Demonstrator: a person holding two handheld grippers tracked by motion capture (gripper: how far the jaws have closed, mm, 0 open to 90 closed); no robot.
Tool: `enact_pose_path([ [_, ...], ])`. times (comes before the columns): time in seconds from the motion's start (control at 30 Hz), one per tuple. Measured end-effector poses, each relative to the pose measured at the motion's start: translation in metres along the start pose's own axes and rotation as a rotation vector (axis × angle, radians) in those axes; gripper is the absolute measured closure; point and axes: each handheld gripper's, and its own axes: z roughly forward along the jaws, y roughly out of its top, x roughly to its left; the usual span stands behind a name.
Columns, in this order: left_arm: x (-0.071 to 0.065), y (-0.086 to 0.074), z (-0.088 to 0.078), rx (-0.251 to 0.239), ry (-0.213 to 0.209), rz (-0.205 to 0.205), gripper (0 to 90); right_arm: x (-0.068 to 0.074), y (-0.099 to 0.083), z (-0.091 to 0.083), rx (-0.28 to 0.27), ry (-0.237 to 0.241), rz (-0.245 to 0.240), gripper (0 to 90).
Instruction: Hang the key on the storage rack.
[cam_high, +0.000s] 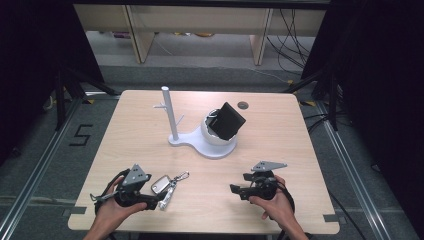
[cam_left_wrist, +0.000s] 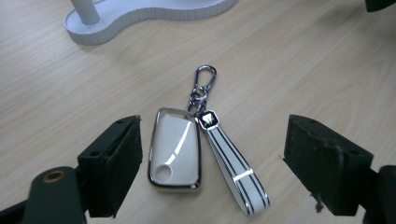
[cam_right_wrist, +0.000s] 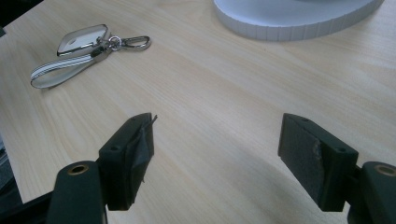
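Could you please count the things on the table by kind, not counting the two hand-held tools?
Key fob with strap and clip: 1
White stand with post: 1
Black box in the stand's bowl: 1
Small dark disc near the far edge: 1
Total: 4
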Motion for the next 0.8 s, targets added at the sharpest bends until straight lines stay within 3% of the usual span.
enact_pose_path([
  [0.1,0.004,0.011,0.010,0.031,-0.012,0.004,21.5,-0.001,0.001,0.000,-0.006,-0.005,0.002,27.9],
  [0.23,0.005,0.024,0.023,0.118,-0.016,0.037,25.8,0.000,0.001,0.002,-0.004,-0.001,-0.001,28.0],
  [0.3,0.008,0.031,0.029,0.182,-0.025,0.079,28.3,0.000,0.001,0.002,0.006,0.004,-0.006,28.0],
  [0.47,0.012,0.047,0.048,0.269,-0.033,0.132,31.9,0.000,0.001,0.004,0.009,0.025,-0.012,28.4],
  [0.63,0.010,0.056,0.068,0.347,-0.045,0.181,39.0,0.003,0.001,0.003,0.019,0.020,0.013,28.4],
  [0.7,0.008,0.060,0.075,0.387,-0.052,0.181,40.4,0.002,0.001,0.005,0.011,0.024,-0.007,28.5],
  [0.73,0.010,0.062,0.078,0.410,-0.059,0.203,41.0,0.001,0.001,0.005,0.013,0.020,-0.013,28.5],
  [0.8,0.010,0.063,0.083,0.421,-0.054,0.208,44.6,0.001,0.001,0.006,0.012,0.038,-0.013,28.5],
])
